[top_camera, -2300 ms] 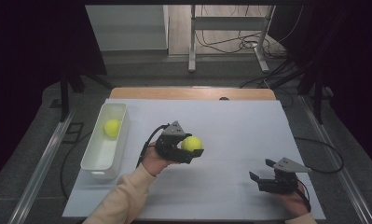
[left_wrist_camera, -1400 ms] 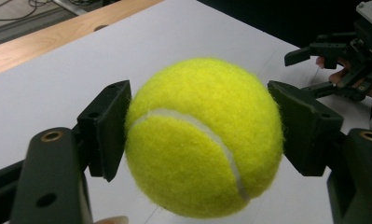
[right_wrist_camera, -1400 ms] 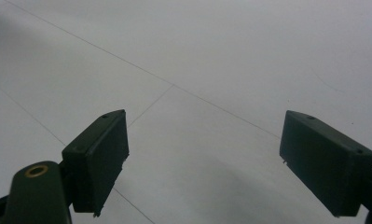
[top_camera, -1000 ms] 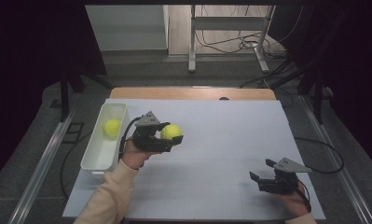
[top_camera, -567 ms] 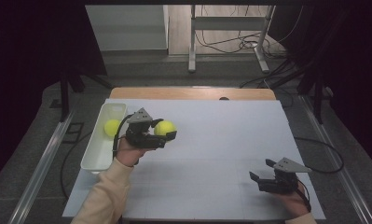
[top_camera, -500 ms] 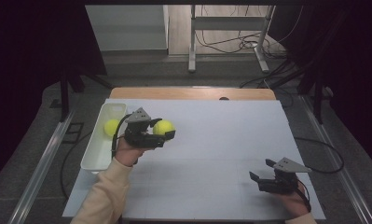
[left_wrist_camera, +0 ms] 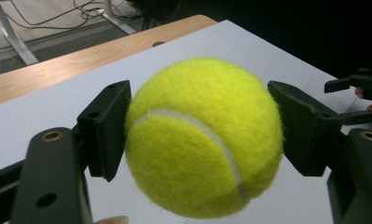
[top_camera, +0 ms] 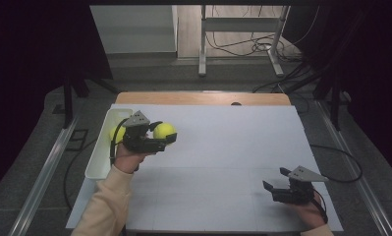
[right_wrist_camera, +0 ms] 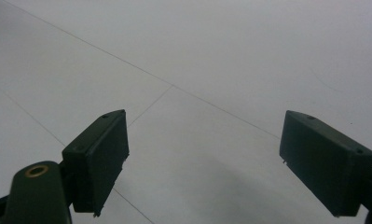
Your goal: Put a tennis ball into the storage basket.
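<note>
Leftward across the bench has gone the left claw (top_camera: 160, 139), carrying its tennis ball (top_camera: 164, 132) from mid-frame toward the white tray (top_camera: 99, 158) at the left edge. Its jaws are clamped on the ball, one pad on each side, clearly seen in the left gripper view (left_wrist_camera: 204, 137). A second ball (top_camera: 117, 133) already lies in the tray just beyond. By my judgement the drop is close. At lower right, the right claw (top_camera: 277, 180) rests unmoved, jaws apart and empty.
</note>
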### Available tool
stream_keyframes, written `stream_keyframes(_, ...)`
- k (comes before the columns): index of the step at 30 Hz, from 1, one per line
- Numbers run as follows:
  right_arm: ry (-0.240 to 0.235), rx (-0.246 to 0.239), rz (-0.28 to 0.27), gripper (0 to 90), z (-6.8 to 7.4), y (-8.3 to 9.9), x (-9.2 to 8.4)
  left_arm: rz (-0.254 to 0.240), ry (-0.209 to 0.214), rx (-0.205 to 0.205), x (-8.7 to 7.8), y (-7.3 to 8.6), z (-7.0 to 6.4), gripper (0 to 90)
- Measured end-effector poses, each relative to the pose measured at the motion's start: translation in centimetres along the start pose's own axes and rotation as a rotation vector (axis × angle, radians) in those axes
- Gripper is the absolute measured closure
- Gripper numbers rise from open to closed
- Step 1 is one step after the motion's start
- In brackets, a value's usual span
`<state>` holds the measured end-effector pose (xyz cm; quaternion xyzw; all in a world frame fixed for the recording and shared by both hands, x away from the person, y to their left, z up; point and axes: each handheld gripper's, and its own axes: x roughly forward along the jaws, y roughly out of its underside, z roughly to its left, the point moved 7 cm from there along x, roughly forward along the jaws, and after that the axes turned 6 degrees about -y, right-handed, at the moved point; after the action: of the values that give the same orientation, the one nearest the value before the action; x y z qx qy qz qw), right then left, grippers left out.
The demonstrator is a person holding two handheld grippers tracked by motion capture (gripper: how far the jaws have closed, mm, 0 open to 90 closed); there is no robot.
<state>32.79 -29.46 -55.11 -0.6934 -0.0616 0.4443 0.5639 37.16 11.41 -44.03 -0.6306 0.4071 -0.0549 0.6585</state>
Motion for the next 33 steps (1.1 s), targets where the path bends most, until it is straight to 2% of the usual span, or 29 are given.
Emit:
stream_keyframes(19,-0.002,-0.001,-0.001,16.1,0.1,0.0,0.0,-0.017,-0.055,-0.03,-1.6,0.3,2.0,26.2)
stream_keyframes(33,-0.002,-0.003,0.0,16.1,0.0,0.0,0.0,-0.029,-0.11,-0.074,-2.6,0.6,4.4,26.2)
